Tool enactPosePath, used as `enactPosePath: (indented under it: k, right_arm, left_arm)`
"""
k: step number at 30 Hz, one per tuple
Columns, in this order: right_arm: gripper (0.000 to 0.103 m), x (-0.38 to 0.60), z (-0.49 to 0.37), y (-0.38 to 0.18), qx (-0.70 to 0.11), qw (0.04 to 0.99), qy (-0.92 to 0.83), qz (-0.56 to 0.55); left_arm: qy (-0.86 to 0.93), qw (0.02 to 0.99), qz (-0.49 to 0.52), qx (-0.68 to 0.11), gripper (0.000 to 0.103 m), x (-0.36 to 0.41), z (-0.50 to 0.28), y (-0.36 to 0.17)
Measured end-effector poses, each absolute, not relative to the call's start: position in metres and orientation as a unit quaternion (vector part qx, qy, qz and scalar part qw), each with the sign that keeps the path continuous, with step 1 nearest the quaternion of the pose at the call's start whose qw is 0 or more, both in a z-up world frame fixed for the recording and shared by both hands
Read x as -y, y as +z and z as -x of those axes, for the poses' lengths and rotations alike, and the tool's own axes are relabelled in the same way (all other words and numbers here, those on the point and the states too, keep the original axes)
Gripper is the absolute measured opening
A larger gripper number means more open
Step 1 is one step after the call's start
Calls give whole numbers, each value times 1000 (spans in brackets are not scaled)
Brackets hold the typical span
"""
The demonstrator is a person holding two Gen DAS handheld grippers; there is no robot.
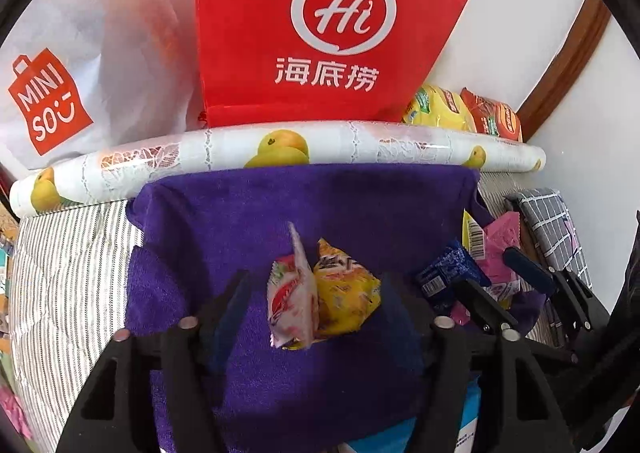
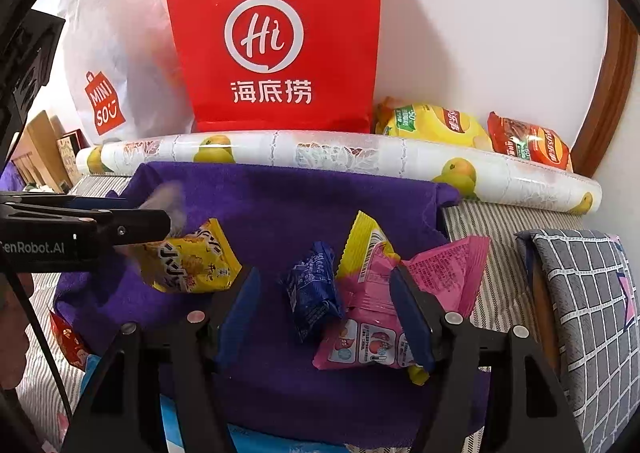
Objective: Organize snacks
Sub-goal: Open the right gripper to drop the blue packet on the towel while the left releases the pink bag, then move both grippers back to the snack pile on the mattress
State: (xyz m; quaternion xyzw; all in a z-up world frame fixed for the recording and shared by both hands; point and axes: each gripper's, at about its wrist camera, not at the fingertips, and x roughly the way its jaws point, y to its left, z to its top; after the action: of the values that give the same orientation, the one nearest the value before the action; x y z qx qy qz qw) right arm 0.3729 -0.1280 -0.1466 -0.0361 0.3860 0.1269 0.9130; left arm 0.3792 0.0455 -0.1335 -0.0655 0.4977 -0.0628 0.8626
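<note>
the left gripper (image 1: 316, 293) has open jaws, with a white snack packet (image 1: 290, 293) and a yellow snack packet (image 1: 344, 293) loose between them on the purple towel (image 1: 240, 221). the right gripper (image 2: 324, 293) jaws are open too, around a blue snack packet (image 2: 312, 293) and a pink snack packet (image 2: 368, 329).

I see a plush, matt purple towel (image 1: 248, 213), glossy plastic snack packets (image 2: 192, 261), a shiny printed vinyl roll (image 1: 280, 149) (clear-wrapped), a matt red bag (image 1: 320, 25) and striped woven bedding (image 1: 60, 273).
</note>
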Motion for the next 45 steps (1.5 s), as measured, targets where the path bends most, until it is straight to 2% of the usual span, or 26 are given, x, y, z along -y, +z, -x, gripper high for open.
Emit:
enactPosePath:
  k: [12, 24, 26, 28, 33, 36, 45]
  right_arm:
    - [73, 131, -366, -127, -367, 924, 103, 37]
    - [73, 154, -298, -91, -344, 936, 79, 10]
    - [76, 162, -285, -88, -347, 936, 57, 18]
    - [80, 171, -273, -88, -352, 935, 41, 23]
    - [81, 190, -246, -88, -372, 928, 21, -3]
    - [91, 195, -228, -93, -381, 924, 31, -25]
    - [91, 182, -190, -114, -409, 910, 56, -21]
  left_arm:
    - [-67, 869, 77, -485, 72, -49, -374, -117]
    - [-100, 891, 57, -439, 72, -31, -333, -72]
    - [-100, 894, 61, -433, 72, -31, -321, -67]
    - [-100, 894, 64, -433, 72, -31, -308, -66]
    - [-107, 893, 54, -433, 72, -31, -267, -71]
    - [-108, 894, 49, -433, 72, -36, -247, -76]
    - [-124, 886, 69, -441, 72, -54, -207, -87]
